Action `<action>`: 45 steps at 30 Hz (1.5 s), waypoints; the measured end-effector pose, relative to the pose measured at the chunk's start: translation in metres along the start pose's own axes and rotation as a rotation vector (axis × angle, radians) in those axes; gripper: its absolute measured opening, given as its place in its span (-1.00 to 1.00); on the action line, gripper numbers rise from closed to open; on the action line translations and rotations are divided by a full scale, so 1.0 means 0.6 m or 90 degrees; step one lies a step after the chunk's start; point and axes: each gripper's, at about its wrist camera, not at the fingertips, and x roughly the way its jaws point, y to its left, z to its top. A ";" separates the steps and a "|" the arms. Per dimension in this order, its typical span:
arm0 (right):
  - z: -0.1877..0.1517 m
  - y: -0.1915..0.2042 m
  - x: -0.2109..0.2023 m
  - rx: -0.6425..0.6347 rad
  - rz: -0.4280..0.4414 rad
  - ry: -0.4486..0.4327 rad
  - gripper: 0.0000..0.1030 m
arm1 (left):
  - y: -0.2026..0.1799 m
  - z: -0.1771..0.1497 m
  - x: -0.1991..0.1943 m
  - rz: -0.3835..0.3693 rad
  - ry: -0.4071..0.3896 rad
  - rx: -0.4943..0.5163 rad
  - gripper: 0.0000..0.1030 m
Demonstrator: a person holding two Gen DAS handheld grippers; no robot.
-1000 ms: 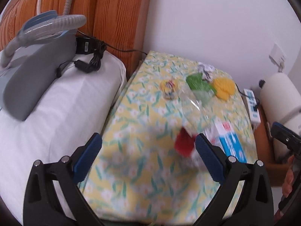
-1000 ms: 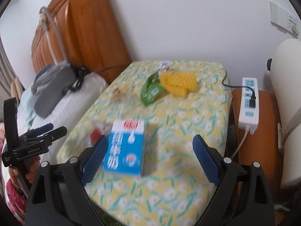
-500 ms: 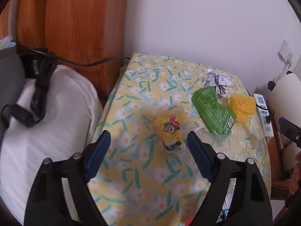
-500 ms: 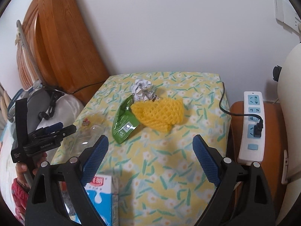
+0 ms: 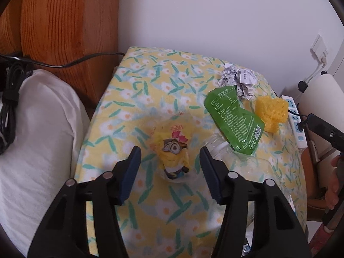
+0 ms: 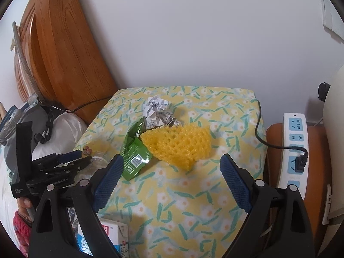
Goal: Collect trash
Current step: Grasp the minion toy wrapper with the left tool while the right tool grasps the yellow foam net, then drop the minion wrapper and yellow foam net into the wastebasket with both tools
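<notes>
Left claw (image 5: 169,161) half open, jaws just closing around the cartoon wrapper (image 5: 173,155) at desk (image 5: 150,86) centre, not gripping; clear bottle (image 5: 232,161) at 3 o'clock may snag. Right claw (image 6: 169,178) wide, empty

1. The left gripper (image 5: 169,161) points steeply down, its jaws partly apart and just closing in, the blue pads (image 5: 131,172) touching nothing.
2. The right gripper (image 6: 169,178) tilts downward, jaws spread wide, nothing pressed between them.
</notes>
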 end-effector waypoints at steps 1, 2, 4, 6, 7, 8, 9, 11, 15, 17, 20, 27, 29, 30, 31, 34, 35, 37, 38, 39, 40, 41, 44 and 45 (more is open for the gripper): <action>0.001 -0.003 0.002 0.003 0.000 0.000 0.76 | 0.002 0.000 0.003 -0.009 0.002 -0.009 -0.04; 0.002 -0.005 0.004 0.005 0.000 0.001 0.76 | 0.004 0.000 0.005 -0.017 0.004 -0.019 -0.05; 0.005 -0.009 0.011 0.011 0.001 0.006 0.76 | 0.006 0.001 0.010 -0.028 0.006 -0.032 -0.07; 0.010 -0.014 0.023 0.017 -0.005 0.011 0.76 | 0.009 0.001 0.012 -0.029 0.005 -0.040 -0.16; 0.011 -0.016 0.027 0.019 -0.010 0.012 0.76 | 0.009 0.001 0.012 -0.030 0.004 -0.041 -0.17; 0.012 -0.018 0.032 0.021 -0.014 0.014 0.76 | 0.008 0.001 0.012 -0.033 0.003 -0.040 -0.18; 0.014 -0.020 0.038 0.025 -0.016 0.016 0.76 | 0.008 0.001 0.012 -0.035 0.002 -0.040 -0.19; 0.017 -0.024 0.050 0.037 -0.011 0.024 0.76 | 0.007 0.001 0.014 -0.045 0.003 -0.043 -0.29; 0.018 -0.028 0.076 0.057 0.001 0.043 0.76 | 0.009 0.002 0.015 -0.049 0.003 -0.050 -0.41; 0.018 -0.027 0.084 0.057 0.004 0.048 0.76 | 0.009 0.002 0.015 -0.048 0.003 -0.048 -0.43; 0.018 -0.021 0.096 0.052 0.001 0.057 0.76 | 0.009 0.003 0.015 -0.047 0.001 -0.047 -0.46; 0.020 -0.008 0.114 0.041 0.005 0.070 0.46 | 0.018 0.003 0.007 -0.033 -0.007 -0.065 -0.51; 0.021 -0.007 0.118 0.038 0.008 0.075 0.21 | 0.020 0.003 0.002 -0.030 -0.014 -0.067 -0.51; 0.022 -0.007 0.119 0.037 0.006 0.074 0.12 | 0.021 0.003 -0.001 -0.026 -0.017 -0.068 -0.51; 0.023 -0.007 0.119 0.036 0.006 0.073 -0.01 | 0.022 0.004 -0.004 -0.023 -0.022 -0.067 -0.51; 0.027 -0.007 0.113 0.035 0.007 0.063 -0.26 | 0.027 0.003 -0.017 -0.018 -0.034 -0.073 -0.51; 0.028 -0.008 0.108 0.036 0.007 0.057 -0.30 | 0.028 0.002 -0.021 -0.017 -0.037 -0.075 -0.51; 0.031 -0.007 0.097 0.036 0.001 0.044 -0.39 | 0.031 0.001 -0.033 -0.013 -0.045 -0.078 -0.51; 0.032 -0.007 0.093 0.035 -0.003 0.038 -0.39 | 0.032 0.000 -0.038 -0.012 -0.050 -0.077 -0.51; 0.034 -0.007 0.089 0.033 -0.007 0.030 -0.40 | 0.032 -0.001 -0.045 -0.009 -0.055 -0.076 -0.51; 0.032 -0.005 0.076 0.031 -0.015 0.018 -0.41 | 0.031 -0.002 -0.051 -0.006 -0.059 -0.074 -0.51; 0.031 -0.004 0.069 0.030 -0.019 0.013 -0.41 | 0.029 -0.004 -0.060 -0.004 -0.066 -0.070 -0.51; 0.024 0.002 0.040 0.023 -0.031 -0.003 -0.41 | 0.022 -0.009 -0.082 -0.005 -0.080 -0.060 -0.51; 0.022 0.005 0.032 0.021 -0.031 -0.005 -0.41 | 0.019 -0.010 -0.089 -0.005 -0.083 -0.058 -0.51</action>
